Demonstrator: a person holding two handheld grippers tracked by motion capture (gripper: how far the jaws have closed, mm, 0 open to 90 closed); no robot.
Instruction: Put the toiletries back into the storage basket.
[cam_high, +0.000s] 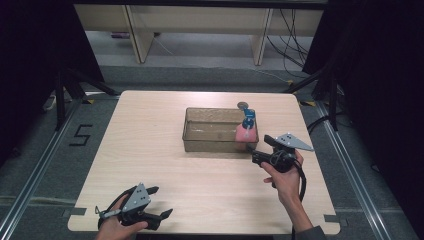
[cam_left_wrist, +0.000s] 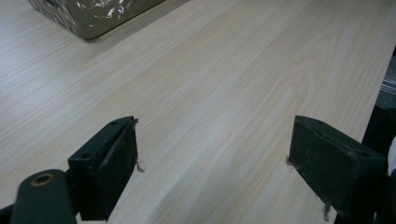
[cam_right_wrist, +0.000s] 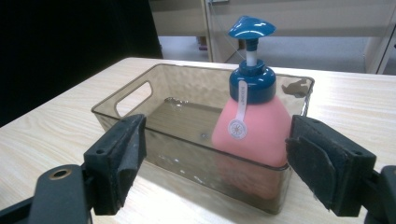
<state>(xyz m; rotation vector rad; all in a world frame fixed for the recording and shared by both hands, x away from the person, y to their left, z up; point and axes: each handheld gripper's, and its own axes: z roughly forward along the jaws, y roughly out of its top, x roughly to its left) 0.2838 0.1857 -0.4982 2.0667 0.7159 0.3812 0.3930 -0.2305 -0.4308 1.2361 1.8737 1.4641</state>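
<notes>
A pink soap bottle (cam_high: 246, 133) (cam_right_wrist: 254, 128) with a blue pump top stands upright at the right end of a clear brownish bin (cam_high: 212, 142) (cam_right_wrist: 187, 154) on the table. My right gripper (cam_high: 261, 148) (cam_right_wrist: 215, 158) is open just outside the bin's near right corner, its jaws apart with nothing between them. Low over the table's near left edge, my left gripper (cam_high: 162, 202) (cam_left_wrist: 212, 158) is open over bare wood. A corner of the bin (cam_left_wrist: 93, 16) shows in the left gripper view.
The wooden table (cam_high: 165, 170) is bare apart from the bin and a small round object (cam_high: 243, 105) behind it. Black stands flank the table, and desk legs and cables lie beyond its far edge.
</notes>
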